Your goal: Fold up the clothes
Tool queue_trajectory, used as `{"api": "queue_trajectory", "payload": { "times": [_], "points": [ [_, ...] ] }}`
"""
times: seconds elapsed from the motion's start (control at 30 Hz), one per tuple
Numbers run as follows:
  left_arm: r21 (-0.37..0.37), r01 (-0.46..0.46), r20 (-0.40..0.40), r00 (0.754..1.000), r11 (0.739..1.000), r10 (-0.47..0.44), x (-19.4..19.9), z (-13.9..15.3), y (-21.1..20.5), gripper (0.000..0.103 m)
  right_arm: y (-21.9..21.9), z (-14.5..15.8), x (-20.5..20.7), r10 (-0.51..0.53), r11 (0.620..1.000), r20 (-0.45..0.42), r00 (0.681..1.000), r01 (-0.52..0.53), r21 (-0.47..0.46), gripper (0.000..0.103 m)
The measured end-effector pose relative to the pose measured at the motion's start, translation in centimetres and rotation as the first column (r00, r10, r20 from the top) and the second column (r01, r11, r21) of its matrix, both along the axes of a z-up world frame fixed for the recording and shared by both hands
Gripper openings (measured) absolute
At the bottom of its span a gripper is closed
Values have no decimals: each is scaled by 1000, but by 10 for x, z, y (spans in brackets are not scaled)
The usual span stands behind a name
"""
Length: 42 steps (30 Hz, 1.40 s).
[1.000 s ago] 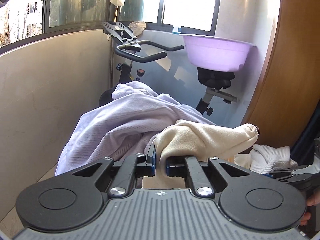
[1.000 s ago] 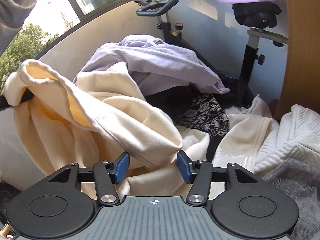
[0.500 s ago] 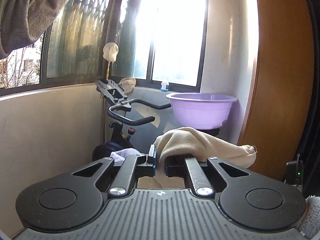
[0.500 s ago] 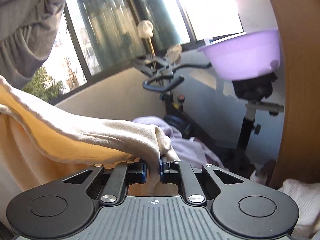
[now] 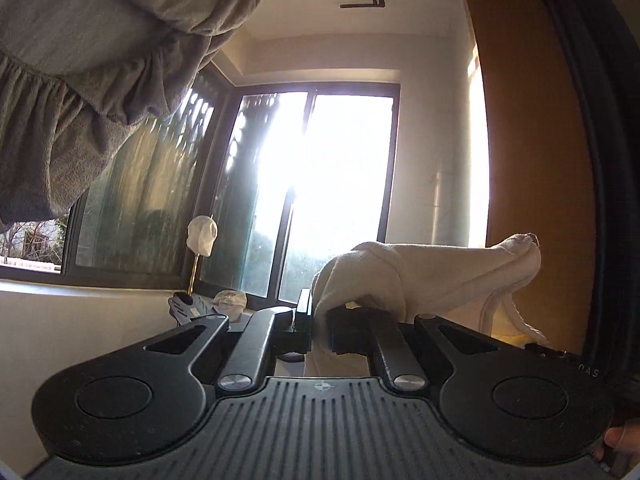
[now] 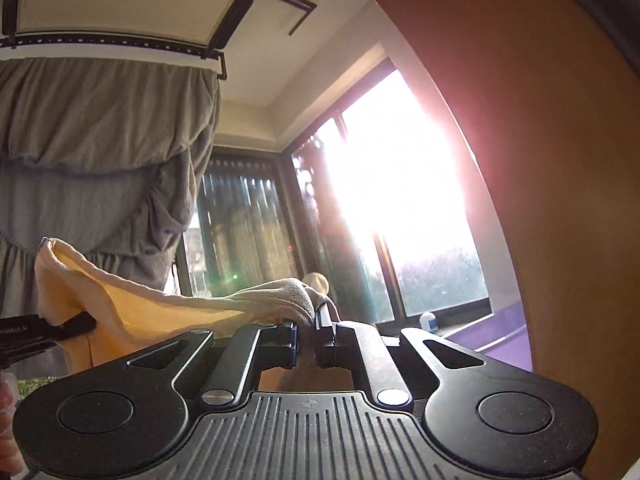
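A cream garment (image 5: 432, 276) is stretched in the air between both grippers. My left gripper (image 5: 319, 322) is shut on one edge of it, and the cloth bunches over the right finger and runs off to the right. In the right wrist view the same cream garment (image 6: 160, 312) spans from the left gripper's dark tip at the left edge to my right gripper (image 6: 307, 338), which is shut on a grey-looking fold of it. The rest of the garment hangs below, hidden by the gripper bodies.
Grey cloth (image 5: 92, 80) hangs from a ceiling drying rack (image 6: 120, 8) overhead at the left. Bright windows (image 5: 340, 184) fill the far wall. A wooden panel (image 6: 540, 160) stands close on the right. A purple basin's (image 6: 492, 332) rim shows low right.
Both grippers have risen and tilted upward with the cream garment. The clothes pile and exercise bike dropped out of view. The right gripper shut on the cloth about a second ago.
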<state>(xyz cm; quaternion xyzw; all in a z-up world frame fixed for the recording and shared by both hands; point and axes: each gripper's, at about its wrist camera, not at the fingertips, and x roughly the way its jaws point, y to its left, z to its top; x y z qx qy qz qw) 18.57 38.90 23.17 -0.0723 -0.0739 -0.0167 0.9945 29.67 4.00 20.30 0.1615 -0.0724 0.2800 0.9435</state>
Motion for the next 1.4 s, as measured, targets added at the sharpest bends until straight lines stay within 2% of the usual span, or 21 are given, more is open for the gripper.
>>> {"api": "queue_trajectory", "payload": {
  "times": [0.13,0.23,0.33,0.47,0.53,0.6,0.63,0.73,0.8,0.87,0.9,0.97,1.03,1.1,1.17,1.23,1.27,1.3,1.33,1.37,1.4],
  "points": [
    [21,3,61,998,1000,-4,-9,17,-6,8,-14,22,-17,14,1000,47,999,-14,-4,7],
    [23,-5,49,999,1000,4,-11,14,-6,8,-18,22,-21,33,999,29,999,-32,-37,7],
    [25,-18,-26,999,1000,19,-3,-2,-2,9,-11,4,-13,46,994,-48,998,-51,-96,7],
    [23,-46,-194,980,999,49,21,-48,5,9,10,-47,21,77,978,-263,962,-123,-166,7],
    [27,-65,-308,949,998,70,39,-84,10,9,20,-82,38,73,967,-384,921,-159,-197,7],
    [30,-79,-416,906,996,85,57,-119,15,9,33,-123,53,51,954,-487,872,-186,-234,7],
    [22,-80,-475,876,997,81,66,-139,19,9,38,-141,60,40,945,-530,847,-204,-255,8],
    [-19,-88,-642,765,996,56,89,-199,29,9,59,-198,75,-19,925,-643,766,-230,-301,11],
    [-28,-103,-706,706,994,53,95,-231,35,9,67,-227,81,-50,922,-692,721,-232,-309,18],
    [-31,-117,-752,657,993,54,98,-257,40,9,68,-242,76,-52,925,-711,701,-235,-299,34],
    [-33,-119,-762,646,992,52,98,-264,43,9,68,-246,72,-40,924,-713,700,-245,-292,39],
    [-36,-109,-771,636,993,42,98,-272,48,10,68,-254,67,-20,922,-718,696,-266,-283,59],
    [-34,-94,-779,627,995,33,100,-278,50,11,73,-260,71,-15,907,-727,686,-297,-299,65],
    [-34,-84,-794,608,996,24,105,-285,50,17,81,-269,68,-38,885,-726,687,-314,-344,68],
    [-30,-76,-810,586,997,21,111,-293,50,23,92,-272,67,-104,861,-684,722,-280,-426,68],
    [-11,-71,-824,565,997,32,117,-301,50,48,103,-271,64,-169,829,-618,768,-228,-510,71],
    [4,-69,-830,556,998,41,118,-305,50,54,107,-269,62,-186,815,-578,794,-205,-543,81],
    [14,-64,-835,548,998,47,118,-308,49,59,110,-270,64,-189,804,-563,804,-202,-559,89],
    [22,-54,-838,544,998,48,119,-311,49,60,113,-271,66,-193,793,-548,814,-200,-576,102],
    [29,-42,-840,541,999,47,119,-315,48,60,115,-273,69,-197,783,-541,818,-200,-589,102],
    [35,-33,-841,539,999,47,120,-319,48,62,115,-279,74,-205,779,-561,802,-214,-590,102]
  ]
}}
